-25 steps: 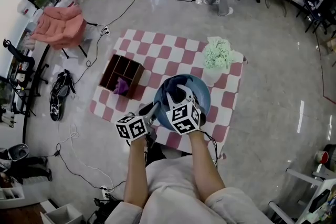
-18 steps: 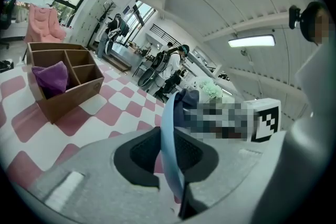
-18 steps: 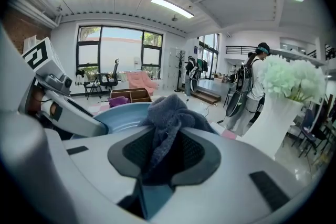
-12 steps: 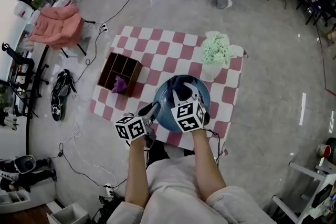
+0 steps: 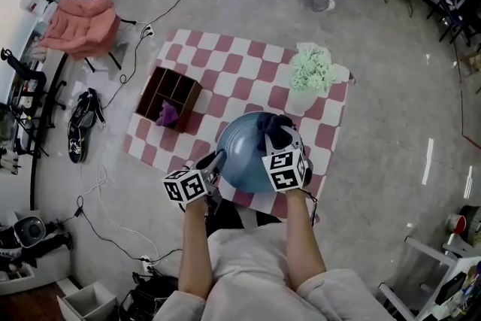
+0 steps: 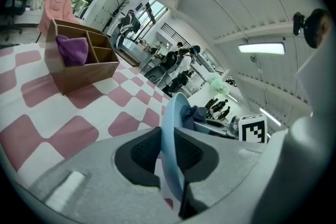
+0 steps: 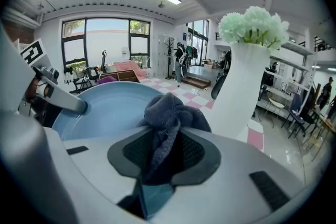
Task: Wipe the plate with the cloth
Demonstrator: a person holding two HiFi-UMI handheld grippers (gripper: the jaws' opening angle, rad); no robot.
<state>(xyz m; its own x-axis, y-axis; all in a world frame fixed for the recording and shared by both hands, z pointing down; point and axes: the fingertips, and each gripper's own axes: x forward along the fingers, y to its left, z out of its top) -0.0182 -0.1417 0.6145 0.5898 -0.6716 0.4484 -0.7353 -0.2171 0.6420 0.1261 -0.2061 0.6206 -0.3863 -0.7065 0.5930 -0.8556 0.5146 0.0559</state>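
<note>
A light blue plate (image 5: 239,154) is held over the near part of a pink-and-white checked table (image 5: 225,60). My left gripper (image 5: 215,160) is shut on the plate's near-left rim; in the left gripper view the rim (image 6: 171,150) stands edge-on between the pads. My right gripper (image 5: 279,139) is shut on a dark grey-blue cloth (image 5: 275,128), which lies against the plate's far-right part. In the right gripper view the bunched cloth (image 7: 170,115) sticks up from the jaws over the plate's face (image 7: 102,107), and the left gripper's finger (image 7: 59,96) shows at the left.
A white vase with pale green flowers (image 5: 308,83) stands close behind the plate on the right, large in the right gripper view (image 7: 239,89). A brown compartment box (image 5: 167,98) with a purple cloth (image 6: 72,49) sits at the table's left. Chairs, cables and people surround the table.
My right gripper has carried the cloth rightward across the plate, from its upper middle to its far-right edge. The left gripper keeps its hold on the rim, slightly lower.
</note>
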